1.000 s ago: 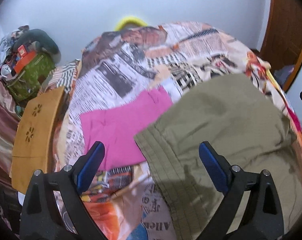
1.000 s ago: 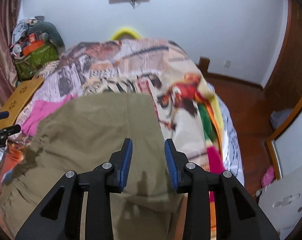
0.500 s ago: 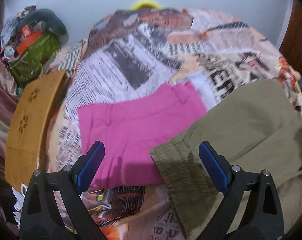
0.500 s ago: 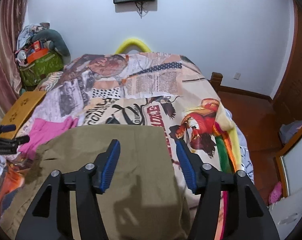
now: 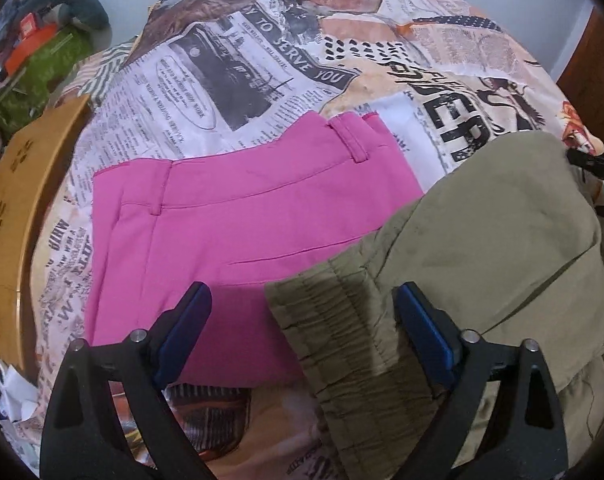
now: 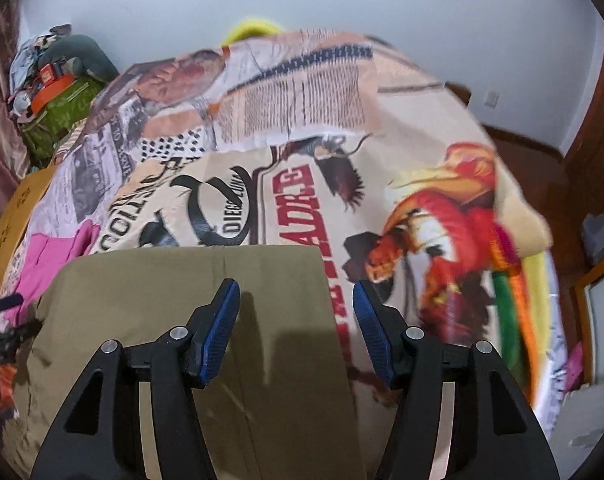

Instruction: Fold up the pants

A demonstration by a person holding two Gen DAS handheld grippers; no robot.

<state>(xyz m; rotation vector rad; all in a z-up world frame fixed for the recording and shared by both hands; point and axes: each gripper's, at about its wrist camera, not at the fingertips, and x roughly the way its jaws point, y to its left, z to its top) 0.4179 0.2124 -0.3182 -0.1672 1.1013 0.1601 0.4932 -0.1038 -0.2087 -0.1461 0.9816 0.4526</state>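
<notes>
Olive pants (image 5: 482,248) lie spread on the bed, with their gathered elastic waistband (image 5: 342,328) toward me. My left gripper (image 5: 302,296) hovers just over the waistband corner. Its jaws are closing, the corner lies below and between them, and the pads are not touching the cloth. In the right wrist view the olive pants (image 6: 190,280) end in a straight far edge. My right gripper (image 6: 295,288) stands open above their far right corner, holding nothing. Folded pink pants (image 5: 242,208) lie flat to the left, partly under the olive waistband.
A newspaper-print bedspread (image 5: 262,60) covers the bed. A wooden board (image 5: 6,208) leans at the bed's left side, and a green bag (image 5: 34,72) with clutter stands behind it. Crumpled white paper (image 5: 10,392) lies lower left. Wooden floor (image 6: 542,168) lies beyond the bed's right edge.
The left gripper has sunk closer to the waistband and pink pants. The right gripper's jaws have spread wider and it has moved toward the olive pants' far right corner.
</notes>
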